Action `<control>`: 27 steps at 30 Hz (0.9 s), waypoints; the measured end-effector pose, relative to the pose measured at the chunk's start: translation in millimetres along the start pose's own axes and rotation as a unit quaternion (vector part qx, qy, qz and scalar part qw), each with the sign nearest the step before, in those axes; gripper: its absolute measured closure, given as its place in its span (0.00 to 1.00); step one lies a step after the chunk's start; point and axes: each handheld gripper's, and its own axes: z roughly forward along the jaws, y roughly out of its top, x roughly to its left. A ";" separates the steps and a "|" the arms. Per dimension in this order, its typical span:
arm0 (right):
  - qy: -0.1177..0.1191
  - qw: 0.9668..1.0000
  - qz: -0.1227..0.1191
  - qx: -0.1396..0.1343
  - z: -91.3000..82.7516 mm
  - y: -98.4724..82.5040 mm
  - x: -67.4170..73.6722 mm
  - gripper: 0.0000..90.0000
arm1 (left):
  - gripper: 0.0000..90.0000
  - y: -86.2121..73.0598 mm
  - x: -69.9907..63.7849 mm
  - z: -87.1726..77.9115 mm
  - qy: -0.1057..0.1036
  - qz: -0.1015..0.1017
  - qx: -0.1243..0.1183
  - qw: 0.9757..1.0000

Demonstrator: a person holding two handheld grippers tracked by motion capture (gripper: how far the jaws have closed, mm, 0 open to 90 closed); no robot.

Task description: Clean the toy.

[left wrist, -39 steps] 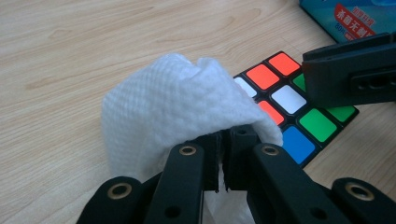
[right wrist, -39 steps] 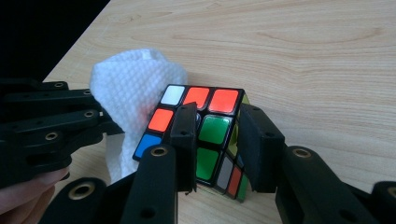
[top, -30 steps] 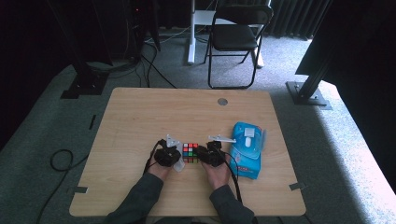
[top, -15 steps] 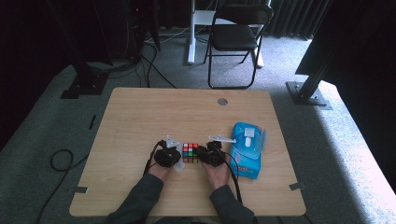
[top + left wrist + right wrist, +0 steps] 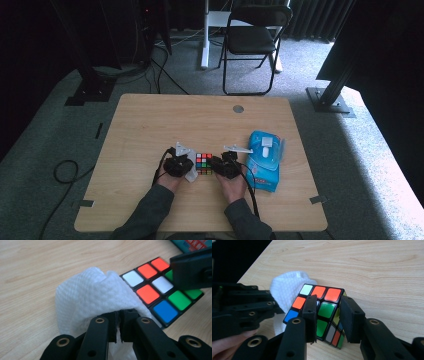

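White waffle-textured cloth (image 5: 95,297) pinched in left tool (image 5: 119,326) beside glossy cube (image 5: 162,292).

On the table (image 5: 150,125) the puzzle cube (image 5: 203,163) sits near the person's edge, about midway across. The left gripper (image 5: 186,169) lies just left of the cube, its jaws closed on a folded tissue (image 5: 95,295) that rests against the cube's left side. The right gripper (image 5: 328,315) comes in from the cube's right, one jaw on the top face and the other on a side face. Just right of that gripper lies a pack of wipes (image 5: 265,160). Farther back, a round grommet (image 5: 238,108) sits in the tabletop near the far edge. Beyond the table a folding chair (image 5: 252,40) stands on the floor.
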 end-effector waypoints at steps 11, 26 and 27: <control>0.003 1.000 0.001 -0.002 -0.1 -0.8 -0.7 0.75 | 0.94 3.1 -4.6 -11.9 -0.009 0.012 -0.019 1.000; 0.003 1.000 0.002 -0.003 0.0 -1.0 -0.8 0.75 | 0.96 -14.7 -1.6 9.4 0.001 -0.001 0.014 1.000; 0.003 1.000 0.003 -0.003 0.0 -1.0 -0.6 0.75 | 0.96 -16.3 -2.5 11.6 0.004 0.002 0.018 1.000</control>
